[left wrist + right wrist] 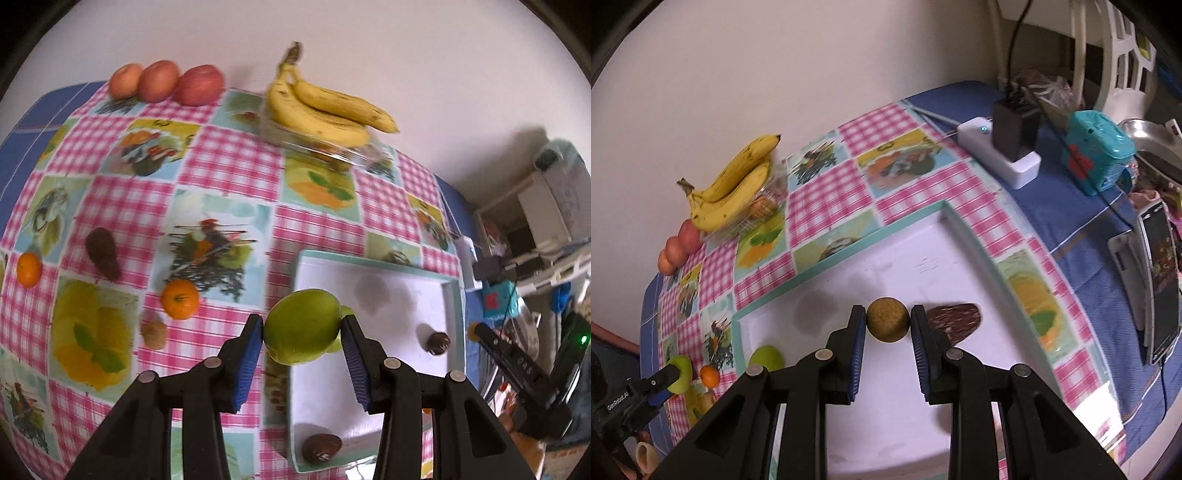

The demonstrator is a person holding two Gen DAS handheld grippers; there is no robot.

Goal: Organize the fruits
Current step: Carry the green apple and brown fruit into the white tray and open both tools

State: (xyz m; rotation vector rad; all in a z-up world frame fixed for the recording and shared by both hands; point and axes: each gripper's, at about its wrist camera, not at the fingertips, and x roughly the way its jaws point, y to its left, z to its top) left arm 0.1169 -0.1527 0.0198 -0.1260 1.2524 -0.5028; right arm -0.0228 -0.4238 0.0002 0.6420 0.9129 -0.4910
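My left gripper is shut on a green apple, held above the left edge of the white tray. A second green fruit lies on the tray behind it. My right gripper is shut on a small brown kiwi over the tray, beside a dark avocado. In the left wrist view the tray holds two dark fruits. The right gripper shows at the right. The left gripper with its apple shows at the lower left of the right wrist view.
On the checkered cloth lie two tangerines, a dark avocado, a small kiwi, three apples and bananas on a clear box. A charger, teal box and phone stand right.
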